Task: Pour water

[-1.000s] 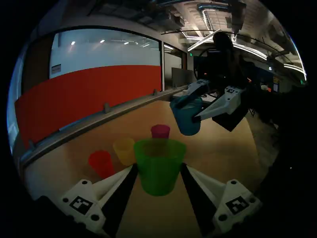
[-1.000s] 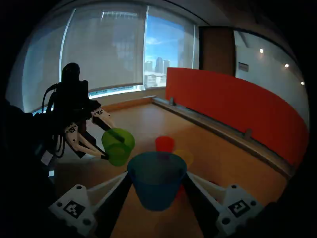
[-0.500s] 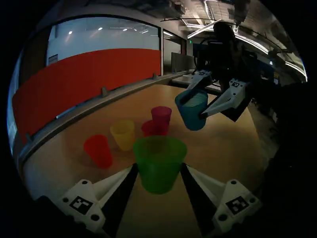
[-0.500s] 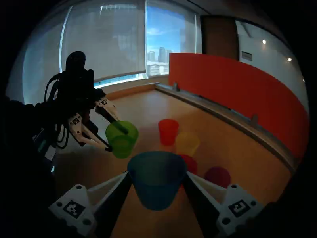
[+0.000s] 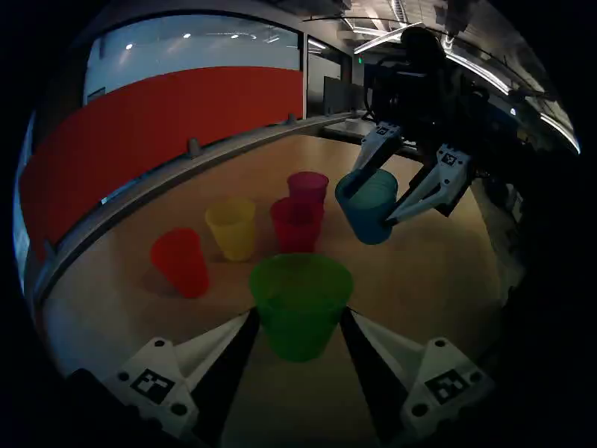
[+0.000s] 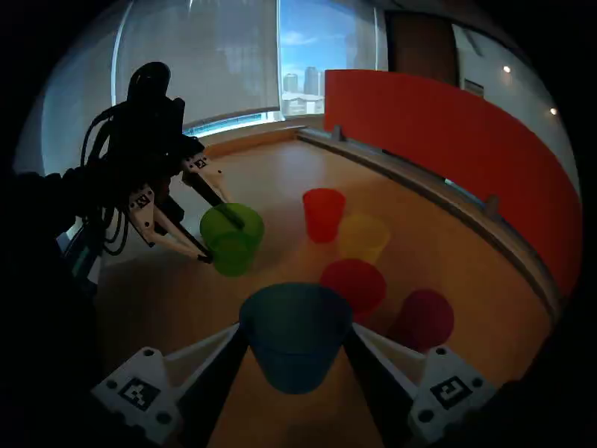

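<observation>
Cups in both grippers: left gripper (image 5: 298,317) is clamped on the green cup (image 5: 301,295), bottom centre of the left gripper view. Right gripper (image 6: 296,332) pinches the blue cup (image 6: 296,358), bottom centre of the right gripper view. Orange cup (image 5: 179,261), yellow cup (image 5: 232,228), red cup (image 5: 296,224) and magenta cup (image 5: 307,185) stand mid-frame on the wooden table (image 5: 425,261).

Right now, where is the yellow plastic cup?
In the left gripper view the yellow plastic cup stands on the wooden table, left of centre, between the orange-red plastic cup and the dark red plastic cup, beyond the held green plastic cup.
</observation>
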`<state>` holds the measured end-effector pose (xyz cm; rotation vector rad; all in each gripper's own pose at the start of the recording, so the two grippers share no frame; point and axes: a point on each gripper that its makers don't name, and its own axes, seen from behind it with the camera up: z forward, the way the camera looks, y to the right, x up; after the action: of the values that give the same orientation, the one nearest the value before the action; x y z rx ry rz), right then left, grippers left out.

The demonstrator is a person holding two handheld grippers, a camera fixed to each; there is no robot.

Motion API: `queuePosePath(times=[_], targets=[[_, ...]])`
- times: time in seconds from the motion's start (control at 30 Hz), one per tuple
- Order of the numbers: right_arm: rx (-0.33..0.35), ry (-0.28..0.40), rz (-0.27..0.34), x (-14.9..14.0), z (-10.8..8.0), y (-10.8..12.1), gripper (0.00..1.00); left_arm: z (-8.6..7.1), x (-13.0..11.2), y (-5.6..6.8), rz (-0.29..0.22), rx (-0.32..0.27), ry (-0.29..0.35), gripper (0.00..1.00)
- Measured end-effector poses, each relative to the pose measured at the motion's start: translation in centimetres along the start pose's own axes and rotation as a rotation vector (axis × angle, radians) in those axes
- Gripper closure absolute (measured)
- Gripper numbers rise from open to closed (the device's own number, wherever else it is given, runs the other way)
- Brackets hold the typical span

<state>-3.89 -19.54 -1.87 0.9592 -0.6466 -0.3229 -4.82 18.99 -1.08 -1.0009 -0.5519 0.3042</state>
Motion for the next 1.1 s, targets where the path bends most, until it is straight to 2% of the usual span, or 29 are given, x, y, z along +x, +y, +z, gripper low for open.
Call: queuePosePath(times=[0.53,1.1], targets=[[0.032,-0.056,0.021,-2.5,2.5,-0.3,0.10,1.1,-1.6,-0.9,-0.021,-0.017,-0.053,0.22],[0.031,-0.075,0.011,-3.8,3.3,-0.2,0.11,2.0,-2.3,-1.0,-0.017,-0.027,-0.068,0.22]])
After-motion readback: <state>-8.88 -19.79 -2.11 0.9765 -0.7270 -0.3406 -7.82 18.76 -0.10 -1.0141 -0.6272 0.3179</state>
